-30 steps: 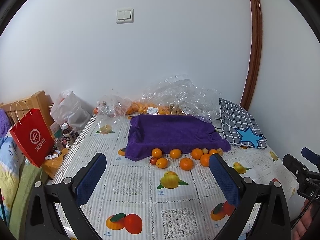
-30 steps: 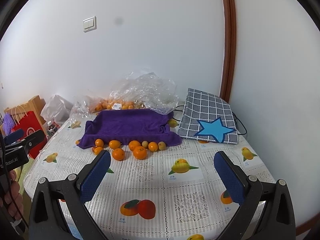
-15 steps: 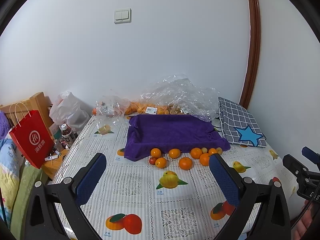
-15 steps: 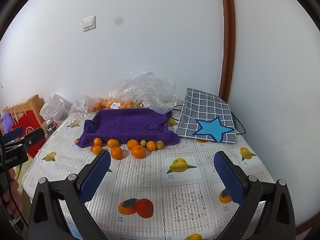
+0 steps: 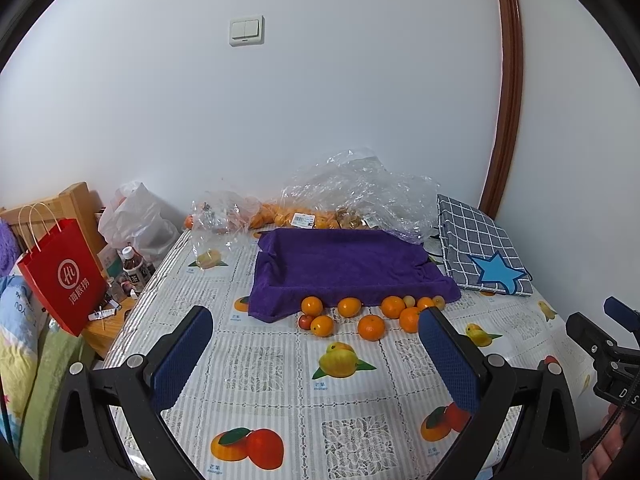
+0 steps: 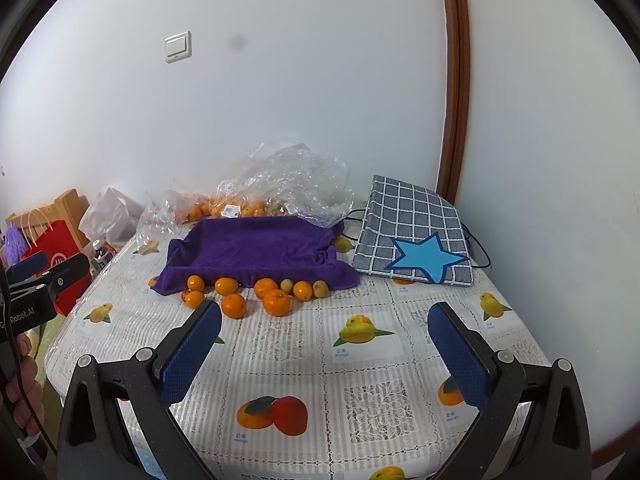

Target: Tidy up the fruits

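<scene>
Currently left gripper above fruit-print tablecloth, jaws spread wide, holding nothing; right gripper likewise wide, nothing held; oranges in loose row on cloth, touching front edge of purple towel; more bagged fruit behind towel near wall.

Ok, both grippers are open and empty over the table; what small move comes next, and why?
Probably ease the right gripper forward and down toward the nearest loose orange. Its jaws stand wide open, holding nothing, and the round oranges lie on the fruit-print tablecloth in front of the purple towel-lined tray, which looks empty. The left gripper hangs equally open.
</scene>
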The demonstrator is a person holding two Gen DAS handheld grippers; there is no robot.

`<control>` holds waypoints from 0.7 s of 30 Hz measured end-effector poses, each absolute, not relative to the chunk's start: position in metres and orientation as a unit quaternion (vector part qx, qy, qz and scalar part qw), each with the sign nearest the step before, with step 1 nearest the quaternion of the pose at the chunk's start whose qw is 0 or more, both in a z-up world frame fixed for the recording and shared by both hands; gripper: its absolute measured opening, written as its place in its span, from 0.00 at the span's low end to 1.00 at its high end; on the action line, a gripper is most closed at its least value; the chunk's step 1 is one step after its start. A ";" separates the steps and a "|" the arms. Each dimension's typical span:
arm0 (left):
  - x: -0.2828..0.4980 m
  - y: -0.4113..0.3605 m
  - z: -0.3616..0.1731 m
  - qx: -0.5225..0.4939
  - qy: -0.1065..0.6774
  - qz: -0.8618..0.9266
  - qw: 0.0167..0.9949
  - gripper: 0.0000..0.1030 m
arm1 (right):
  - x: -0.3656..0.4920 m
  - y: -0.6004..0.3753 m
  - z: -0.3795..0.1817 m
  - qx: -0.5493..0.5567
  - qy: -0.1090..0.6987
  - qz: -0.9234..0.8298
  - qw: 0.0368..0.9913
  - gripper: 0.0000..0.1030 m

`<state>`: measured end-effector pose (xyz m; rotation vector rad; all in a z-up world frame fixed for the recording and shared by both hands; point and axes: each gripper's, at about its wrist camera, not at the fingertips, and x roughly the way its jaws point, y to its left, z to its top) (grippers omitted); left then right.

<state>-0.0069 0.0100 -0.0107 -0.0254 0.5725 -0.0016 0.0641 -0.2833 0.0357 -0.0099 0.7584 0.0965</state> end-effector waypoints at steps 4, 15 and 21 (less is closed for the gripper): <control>-0.007 0.010 -0.010 -0.013 0.282 -0.001 0.959 1.00 | 0.064 -0.283 0.036 -0.004 0.370 0.047 0.928 0.99; -0.004 0.009 -0.014 -0.012 0.286 -0.003 0.958 1.00 | 0.063 -0.280 0.036 -0.007 0.369 0.048 0.928 0.99; -0.003 0.009 -0.014 -0.012 0.284 -0.003 0.959 1.00 | 0.064 -0.280 0.036 -0.007 0.367 0.046 0.929 0.99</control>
